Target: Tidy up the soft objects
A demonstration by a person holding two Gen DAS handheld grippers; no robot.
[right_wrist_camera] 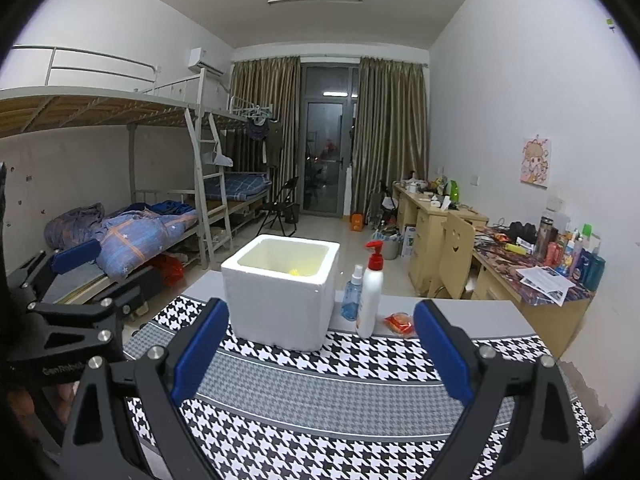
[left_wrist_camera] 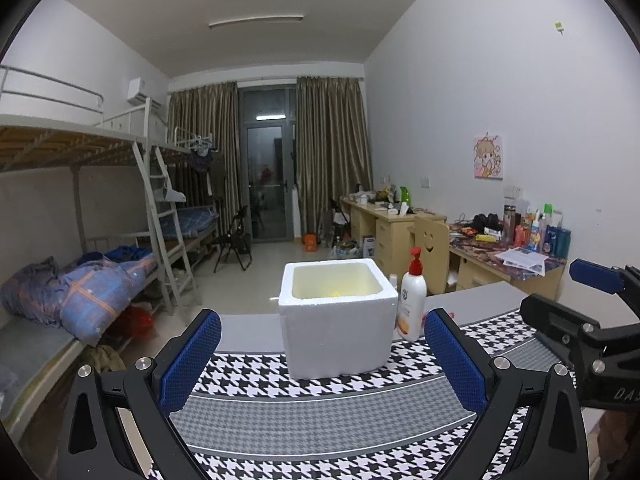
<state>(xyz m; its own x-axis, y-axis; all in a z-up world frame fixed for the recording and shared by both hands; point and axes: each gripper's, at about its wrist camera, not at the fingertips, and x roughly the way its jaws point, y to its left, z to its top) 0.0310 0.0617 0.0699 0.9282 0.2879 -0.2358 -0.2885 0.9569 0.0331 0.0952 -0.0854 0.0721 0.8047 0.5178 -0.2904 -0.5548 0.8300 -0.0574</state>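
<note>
A white foam box [left_wrist_camera: 338, 320] [right_wrist_camera: 280, 292] stands open-topped on the houndstooth mat [left_wrist_camera: 320, 404] [right_wrist_camera: 340, 392], with a small yellow object [left_wrist_camera: 336, 292] [right_wrist_camera: 294, 272] just visible inside. My left gripper [left_wrist_camera: 322, 364] is open and empty, a short way in front of the box. My right gripper [right_wrist_camera: 320, 352] is open and empty too, with the box ahead to its left. An orange-red soft packet [right_wrist_camera: 400, 323] lies on the table right of the bottles. Each gripper shows at the edge of the other's view.
A white pump bottle [left_wrist_camera: 412, 300] [right_wrist_camera: 370, 296] with a red top stands right of the box, a small blue spray bottle [right_wrist_camera: 353, 294] beside it. Bunk beds [right_wrist_camera: 120, 200] line the left wall, cluttered desks [right_wrist_camera: 540, 272] and a chair the right.
</note>
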